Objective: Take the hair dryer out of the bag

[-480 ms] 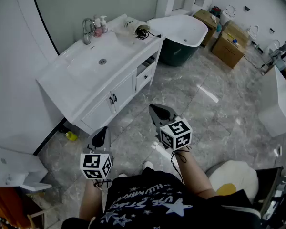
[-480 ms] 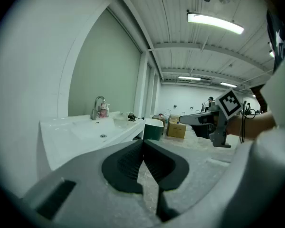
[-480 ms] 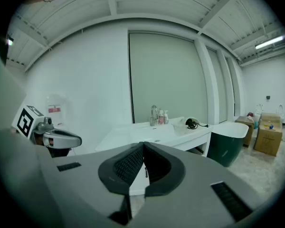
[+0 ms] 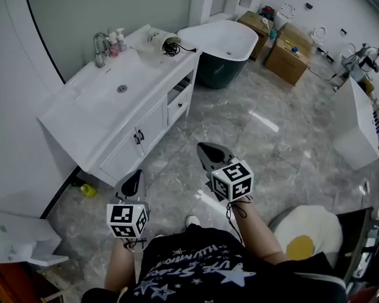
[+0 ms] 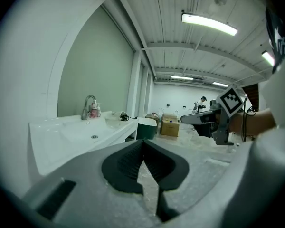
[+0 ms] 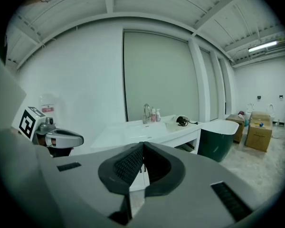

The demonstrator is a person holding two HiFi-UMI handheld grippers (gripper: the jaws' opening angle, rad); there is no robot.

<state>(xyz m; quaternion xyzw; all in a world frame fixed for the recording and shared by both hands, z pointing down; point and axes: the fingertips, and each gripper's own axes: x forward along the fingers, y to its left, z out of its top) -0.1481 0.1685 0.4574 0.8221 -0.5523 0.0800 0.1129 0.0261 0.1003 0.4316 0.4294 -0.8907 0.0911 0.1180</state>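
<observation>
The hair dryer (image 4: 168, 43) lies with its black cord in a clear bag (image 4: 153, 38) at the far end of the white vanity top (image 4: 82, 106). It shows small in the left gripper view (image 5: 123, 116) and in the right gripper view (image 6: 182, 121). My left gripper (image 4: 136, 172) and right gripper (image 4: 203, 147) hang over the marble floor, well short of the vanity. Both are shut with nothing between the pads, as the left gripper view (image 5: 143, 144) and the right gripper view (image 6: 143, 148) show.
A faucet (image 4: 100, 43) and pump bottles (image 4: 117, 40) stand by the basin. A dark green bathtub (image 4: 221, 43) sits beyond the vanity, with cardboard boxes (image 4: 285, 59) behind it. There is a white cabinet (image 4: 357, 125) at right, a yellow bottle (image 4: 88, 189) by the vanity's foot, and an egg-shaped cushion (image 4: 306, 235).
The vanity and room have slid slightly left and up in the head view. Both grippers keep the same place and stay shut.
</observation>
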